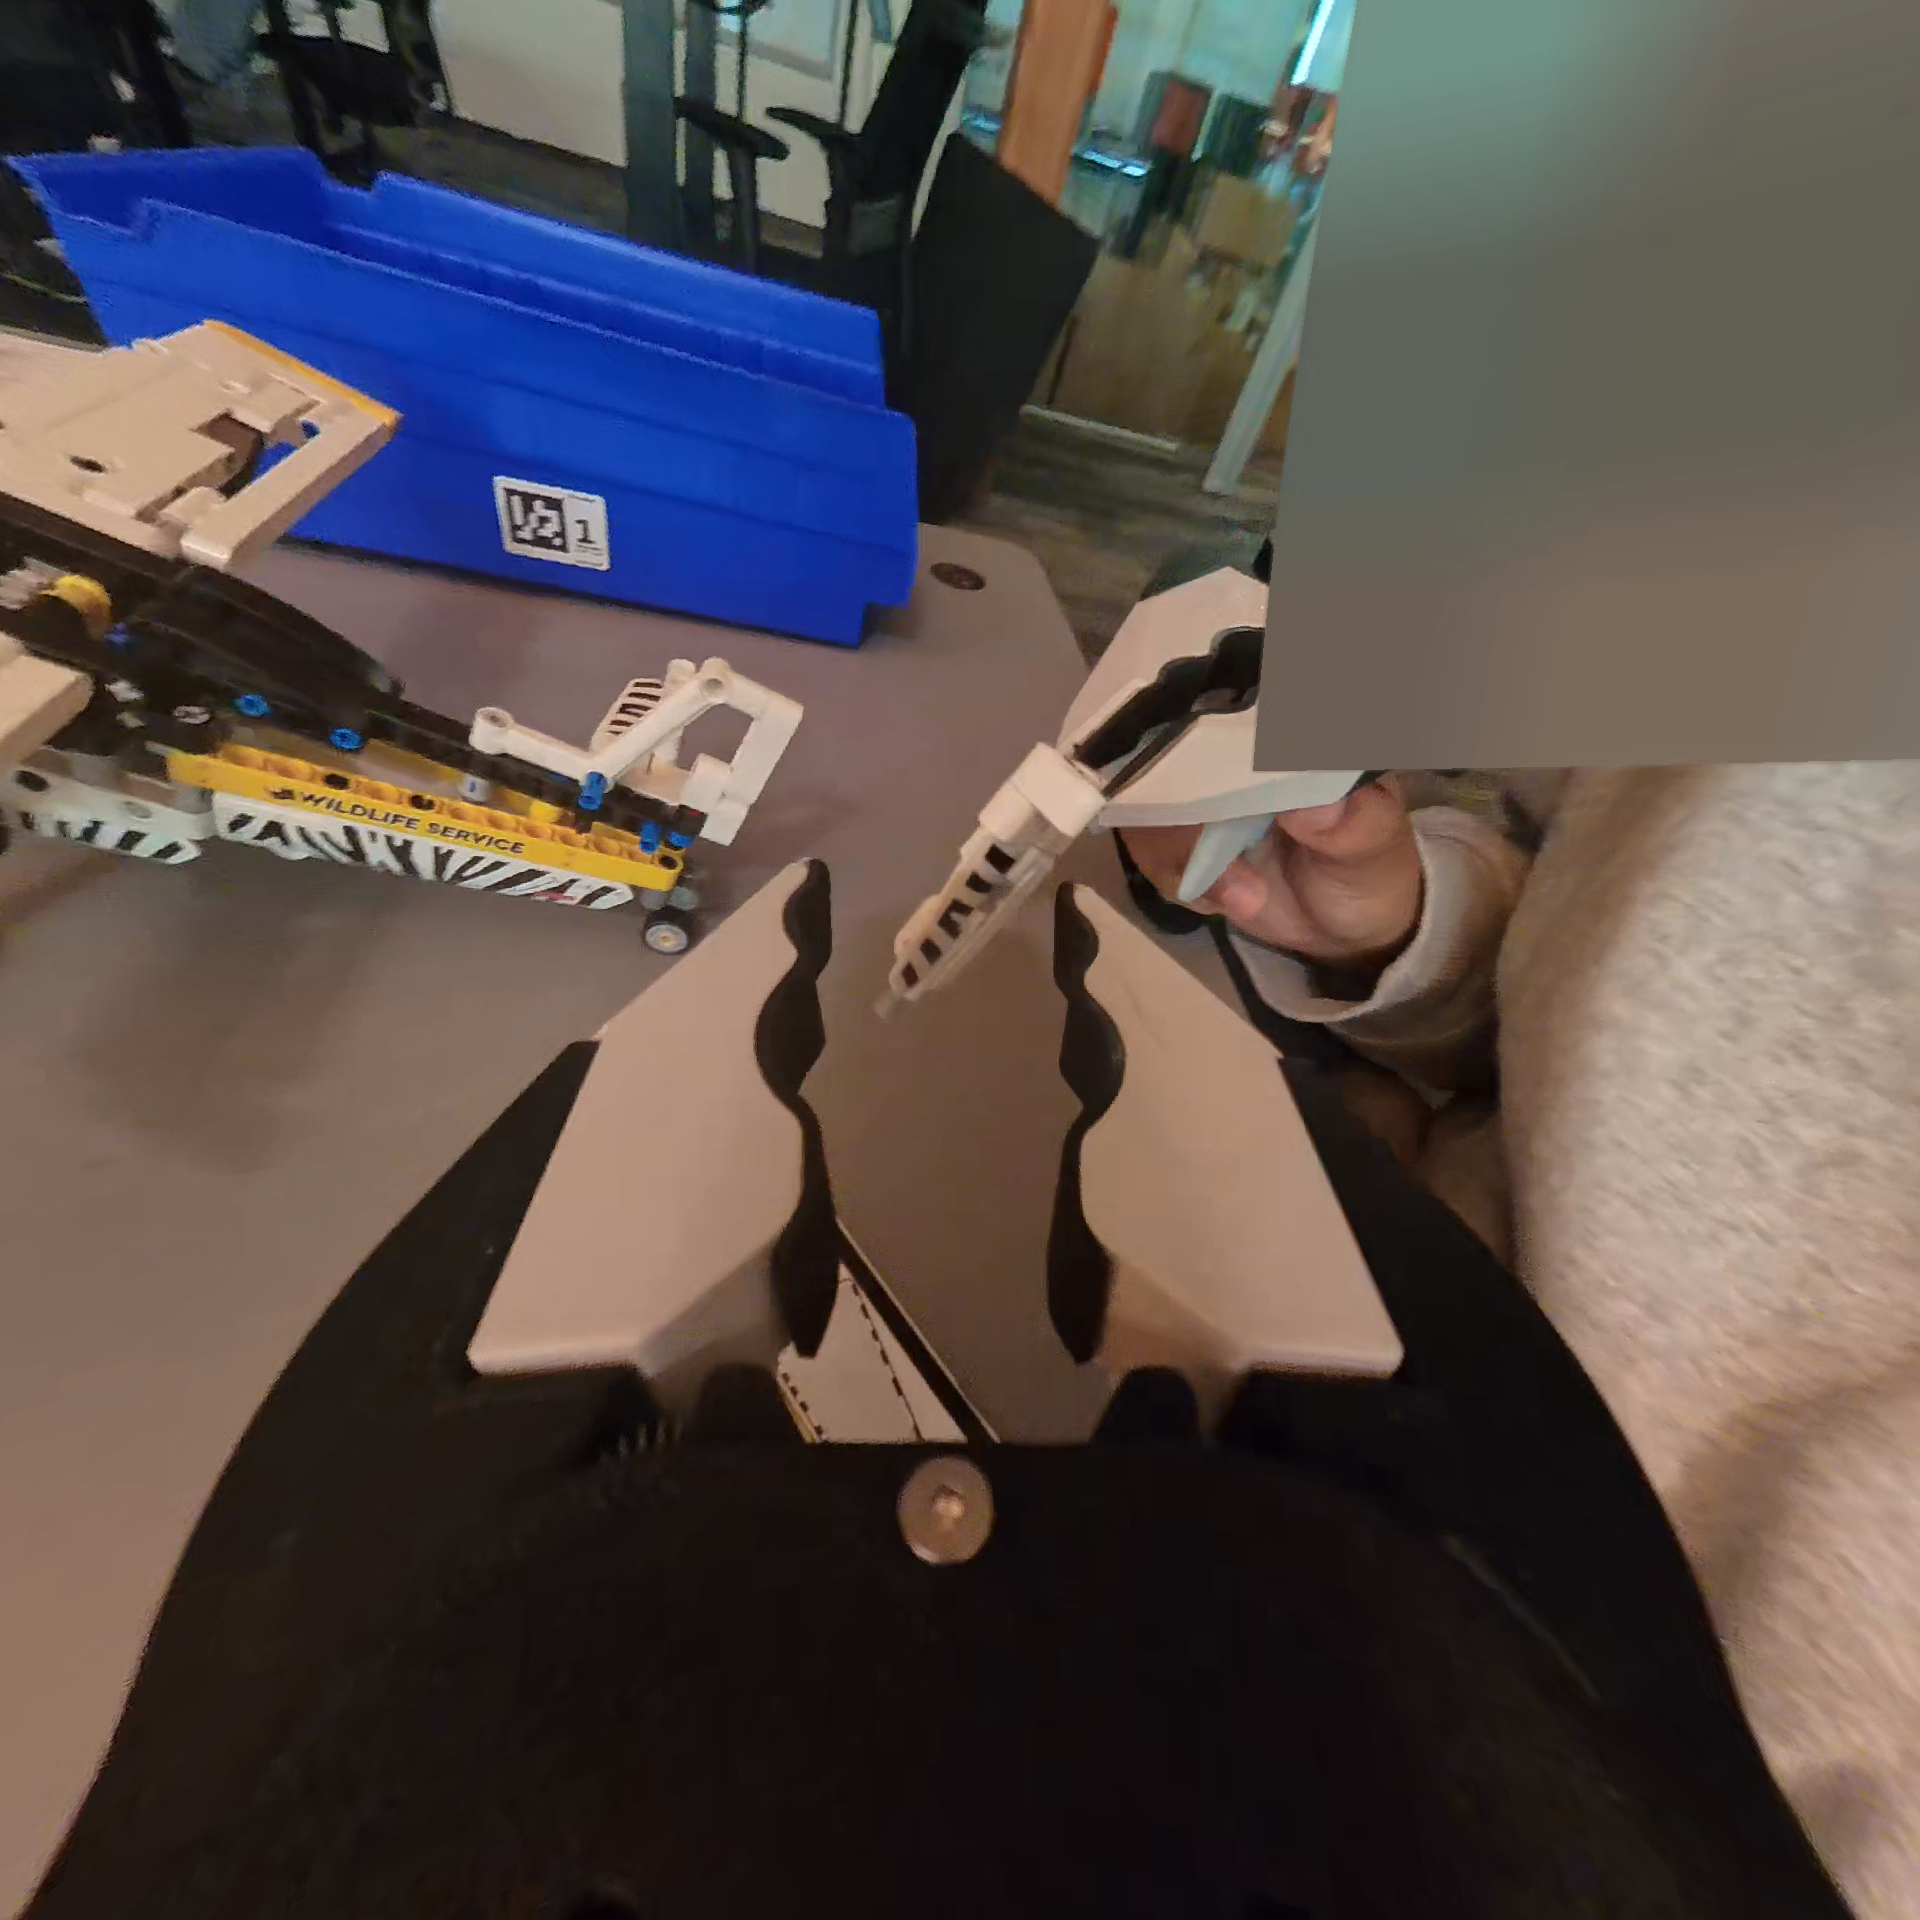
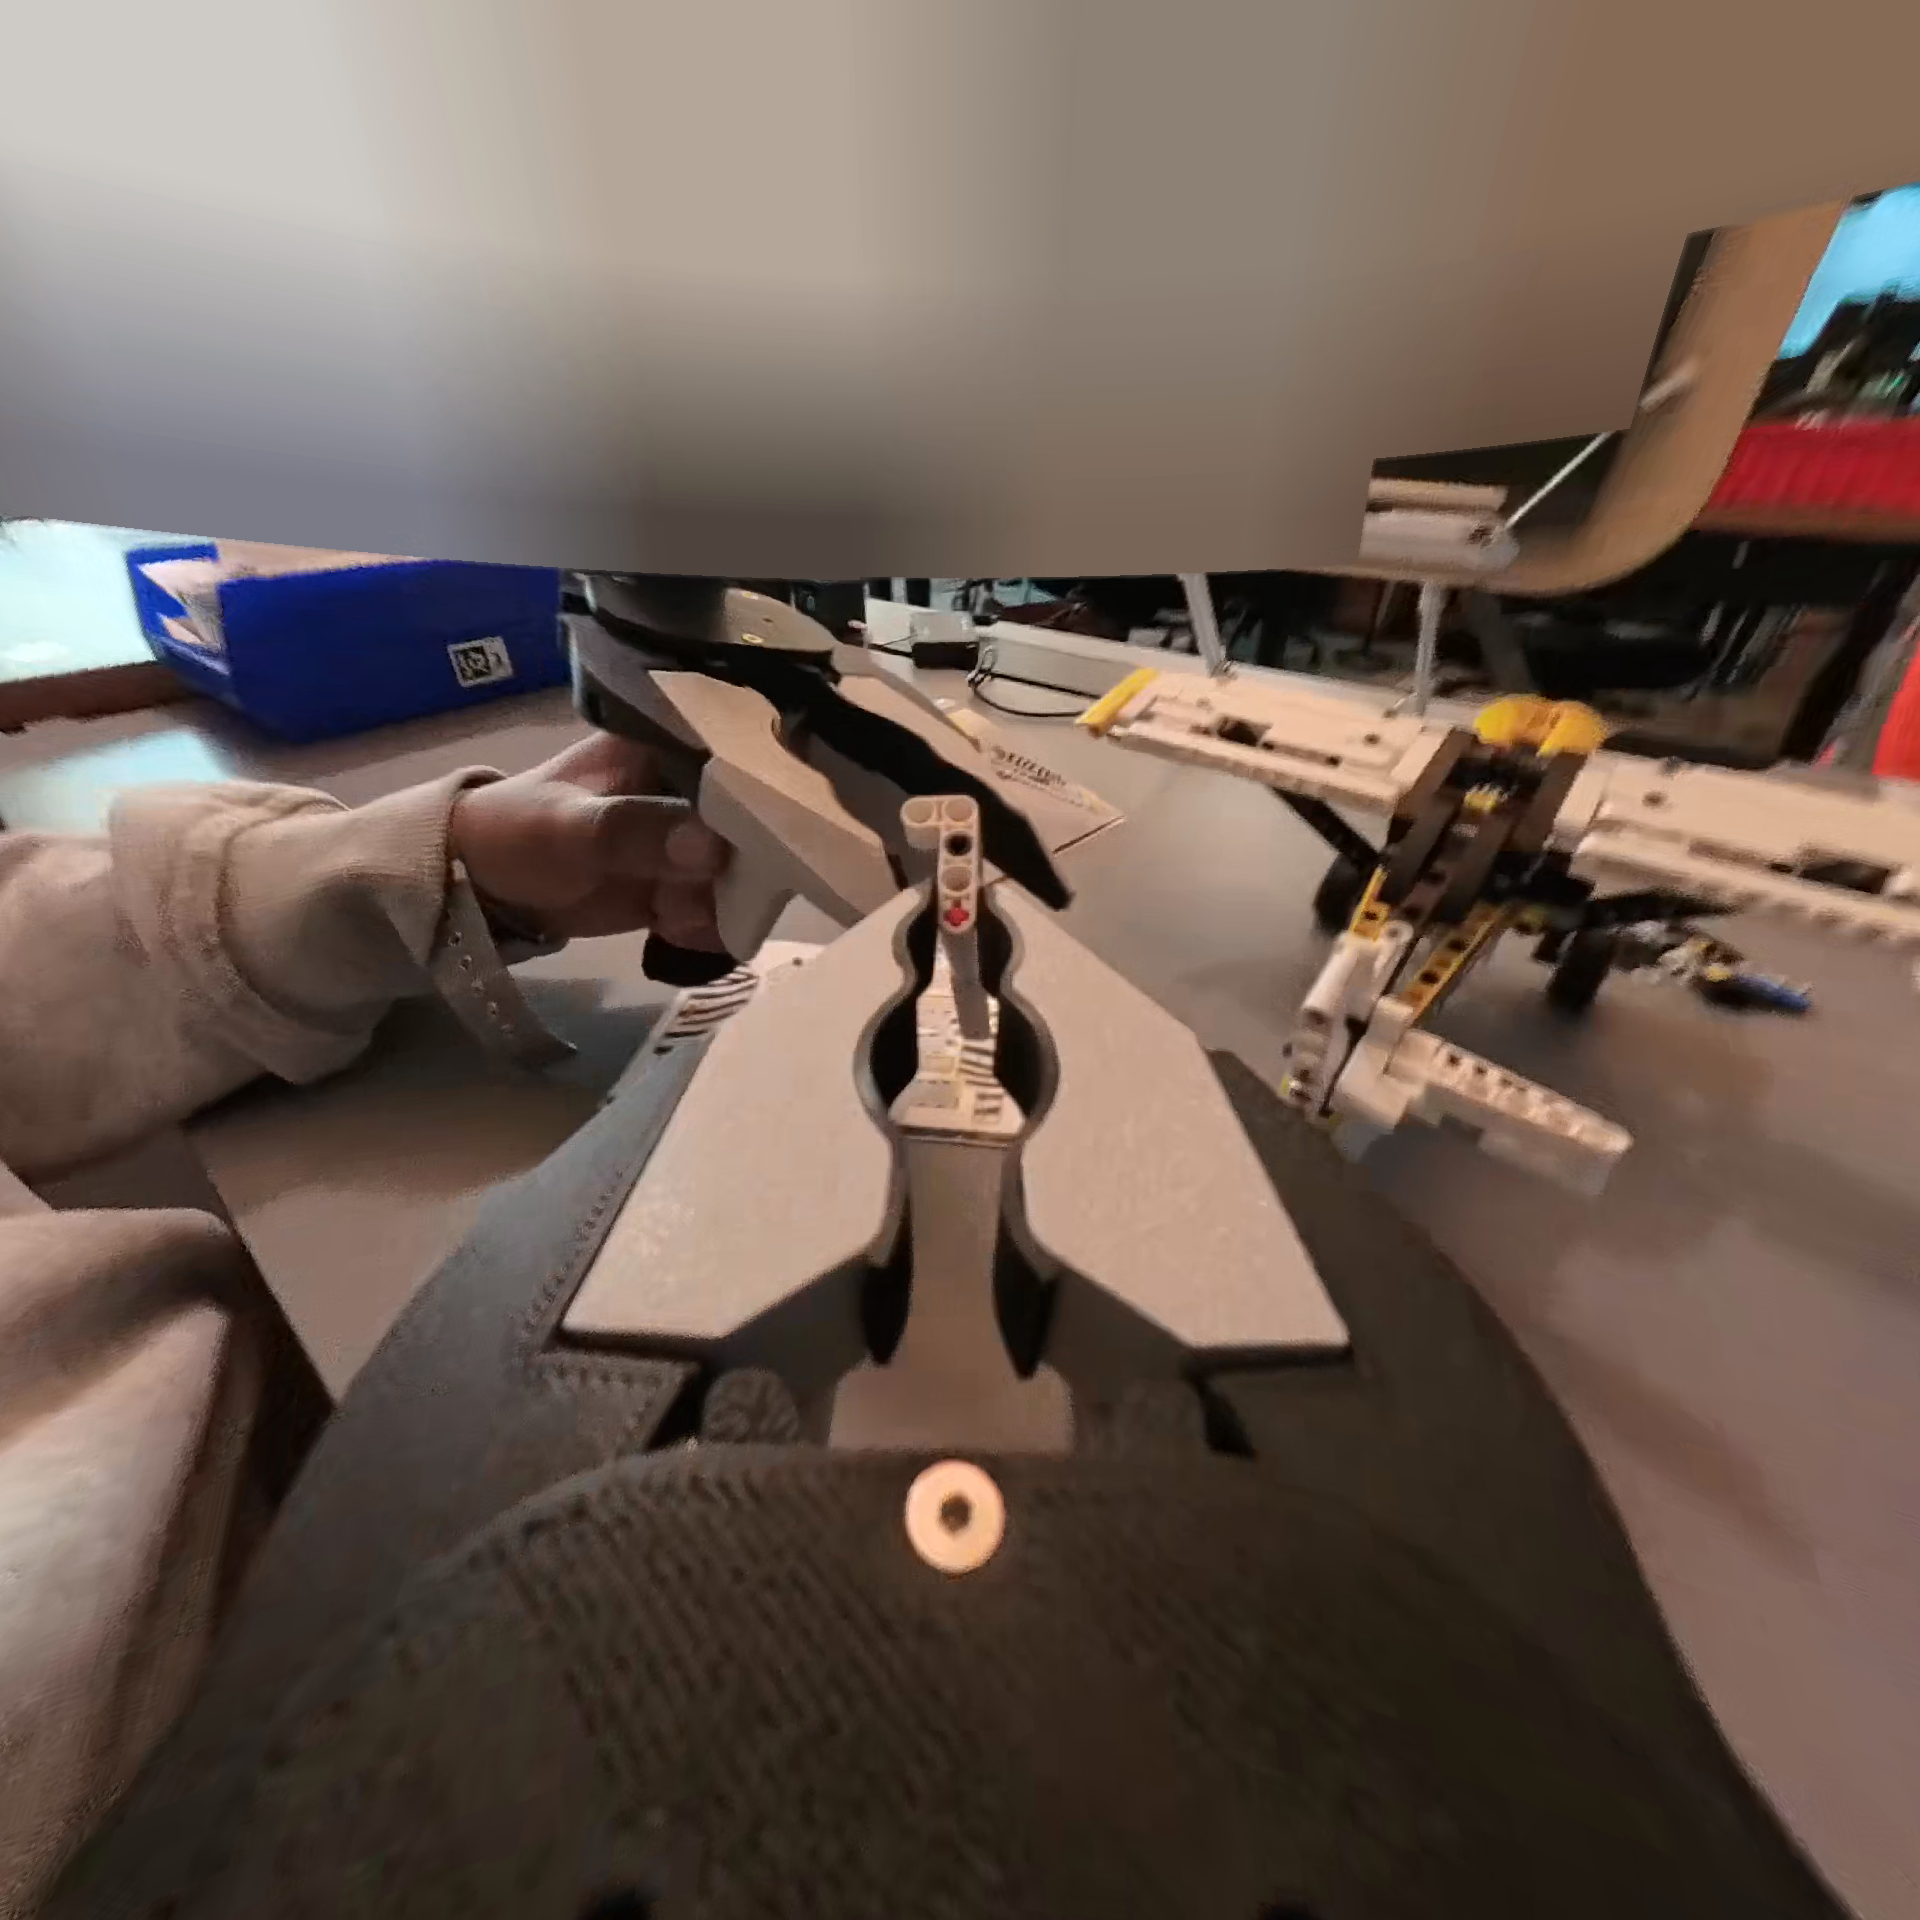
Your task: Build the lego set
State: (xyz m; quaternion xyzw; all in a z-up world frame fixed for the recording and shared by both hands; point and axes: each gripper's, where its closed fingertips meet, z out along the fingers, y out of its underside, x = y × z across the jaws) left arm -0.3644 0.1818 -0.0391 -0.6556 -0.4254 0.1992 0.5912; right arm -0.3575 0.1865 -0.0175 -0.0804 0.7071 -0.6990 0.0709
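The partly built Lego aircraft [image 1: 416, 800], in white, black and yellow with zebra stripes, stands on the grey table [image 1: 312, 1091] at the left. It also shows in the right wrist view [image 2: 1455, 883] at the right. My left gripper [image 1: 940, 894] is open and empty, low over the table. My right gripper [image 2: 956, 904] is shut on a white beam piece with black stripes [image 2: 956, 842]. In the left wrist view that piece [image 1: 961, 914] hangs tilted just beyond my open left fingertips, held by the right gripper [image 1: 1070, 790]. The left gripper [image 2: 831, 800] shows close behind the piece.
A blue bin [image 1: 540, 384] with a square tag stands at the table's far edge and also shows in the right wrist view [image 2: 343, 634]. A printed sheet [image 1: 873, 1382] lies under my left gripper. A person's sleeve [image 1: 1662, 1143] is at the right. Small loose parts [image 2: 1756, 987] lie by the aircraft. The grippers are tip to tip, or close to it. The partly built Lego aircraft [image 1: 416, 800] lies around 11 cm away from my left fingertips.
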